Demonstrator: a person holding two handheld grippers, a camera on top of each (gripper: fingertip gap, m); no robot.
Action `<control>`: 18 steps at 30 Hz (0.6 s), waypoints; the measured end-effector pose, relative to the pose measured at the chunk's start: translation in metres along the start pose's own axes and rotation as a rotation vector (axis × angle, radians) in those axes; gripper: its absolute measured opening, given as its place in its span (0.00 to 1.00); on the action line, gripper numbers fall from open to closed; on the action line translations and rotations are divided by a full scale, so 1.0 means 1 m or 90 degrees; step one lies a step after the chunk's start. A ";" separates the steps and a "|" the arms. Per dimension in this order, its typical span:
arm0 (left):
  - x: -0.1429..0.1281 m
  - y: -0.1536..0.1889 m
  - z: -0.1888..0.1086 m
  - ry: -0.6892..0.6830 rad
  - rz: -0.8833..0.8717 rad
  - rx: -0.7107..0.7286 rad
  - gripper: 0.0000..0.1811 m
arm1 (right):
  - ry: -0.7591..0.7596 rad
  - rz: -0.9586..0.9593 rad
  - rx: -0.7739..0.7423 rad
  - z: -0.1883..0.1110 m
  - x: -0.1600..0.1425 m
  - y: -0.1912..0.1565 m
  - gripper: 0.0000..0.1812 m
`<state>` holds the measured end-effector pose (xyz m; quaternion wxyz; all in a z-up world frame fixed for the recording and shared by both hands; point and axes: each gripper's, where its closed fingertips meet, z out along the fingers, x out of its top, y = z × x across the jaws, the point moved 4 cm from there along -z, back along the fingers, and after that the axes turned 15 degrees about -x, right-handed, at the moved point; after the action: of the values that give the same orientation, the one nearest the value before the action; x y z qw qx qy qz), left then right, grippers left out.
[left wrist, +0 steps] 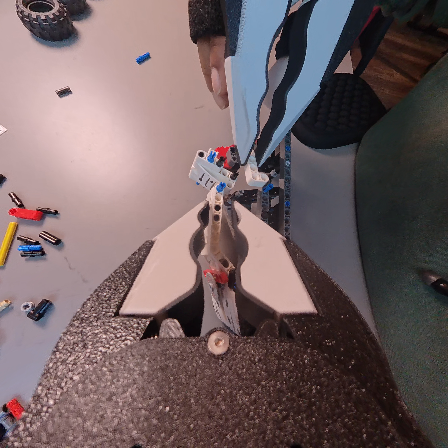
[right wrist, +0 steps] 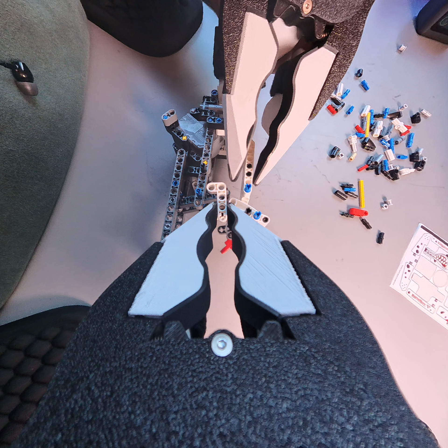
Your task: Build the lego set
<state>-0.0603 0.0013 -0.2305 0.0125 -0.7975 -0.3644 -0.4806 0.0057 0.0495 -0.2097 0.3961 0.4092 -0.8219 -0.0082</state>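
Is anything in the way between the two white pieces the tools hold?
Nothing visible. The left tool grips a white beam, the right tool a white L-shaped beam. Between them sits only the white subassembly with blue pins, which they appear to be joining.

A grey tabletop [right wrist: 303,242] fills most of both views — past its edge sits a green upholstered seat [left wrist: 407,218] with a small black-and-silver pen-like object [left wrist: 435,282] lying on it. A black textured cushion [left wrist: 339,114] lies at the table's edge beside the seat, and a dark device [right wrist: 434,21] sits at the table's far corner — only partly in view.
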 end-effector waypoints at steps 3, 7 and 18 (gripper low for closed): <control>0.001 0.001 0.000 0.012 0.001 0.006 0.08 | 0.001 0.001 0.001 0.001 0.000 -0.001 0.04; 0.002 0.002 -0.001 0.031 -0.004 0.007 0.07 | 0.001 -0.002 -0.001 0.002 0.001 -0.002 0.04; 0.003 0.007 0.000 0.014 0.029 0.032 0.08 | -0.020 -0.005 -0.010 0.002 0.001 -0.002 0.04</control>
<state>-0.0550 -0.0021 -0.2262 0.0479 -0.7997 -0.3578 -0.4798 0.0053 0.0470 -0.2107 0.3864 0.4093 -0.8262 -0.0224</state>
